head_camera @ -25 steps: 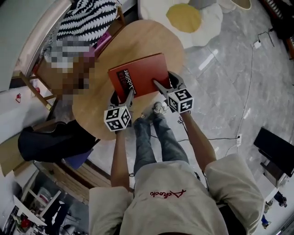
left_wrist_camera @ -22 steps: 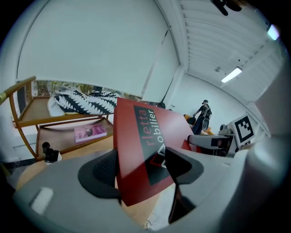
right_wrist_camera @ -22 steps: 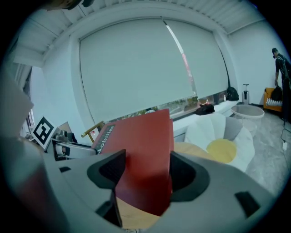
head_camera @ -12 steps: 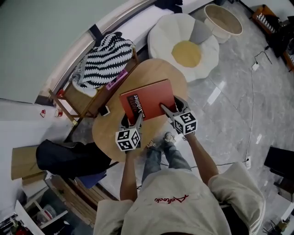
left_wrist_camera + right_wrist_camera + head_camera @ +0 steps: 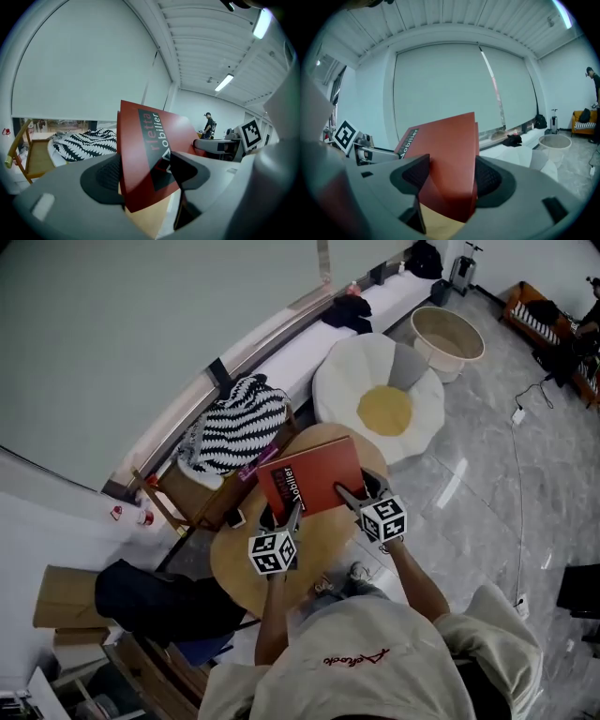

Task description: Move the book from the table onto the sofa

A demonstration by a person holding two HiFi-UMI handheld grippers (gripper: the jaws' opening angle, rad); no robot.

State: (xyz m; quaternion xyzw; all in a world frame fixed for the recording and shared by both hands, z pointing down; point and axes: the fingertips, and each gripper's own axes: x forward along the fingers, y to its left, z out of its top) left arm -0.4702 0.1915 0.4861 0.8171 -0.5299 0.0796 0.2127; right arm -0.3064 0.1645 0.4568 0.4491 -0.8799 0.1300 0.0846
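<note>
Since a second ago your two grippers have carried the red book (image 5: 314, 486) up and forward, so it now sits over the far half of the round wooden table (image 5: 309, 554) rather than near its front edge, and more of the room shows beyond it. Your left gripper (image 5: 292, 515) is clamped on the near corner at the spine side, by the white lettering. In the left gripper view its dark pads (image 5: 105, 176) press on both faces of the cover (image 5: 140, 150). Your right gripper (image 5: 351, 495) bites the near edge on the other side, and in the right gripper view the book (image 5: 447, 150) stands tight between its jaws, with tan wood showing beneath. Both grippers point upward, and the book tilts up with them, its far edge high. Just past the table lies a white cushion seat with a yellow middle (image 5: 375, 381), and to the left stands a wooden chair draped in a black-and-white striped blanket (image 5: 234, 432). A beige tub (image 5: 448, 334) sits farther back.
</note>
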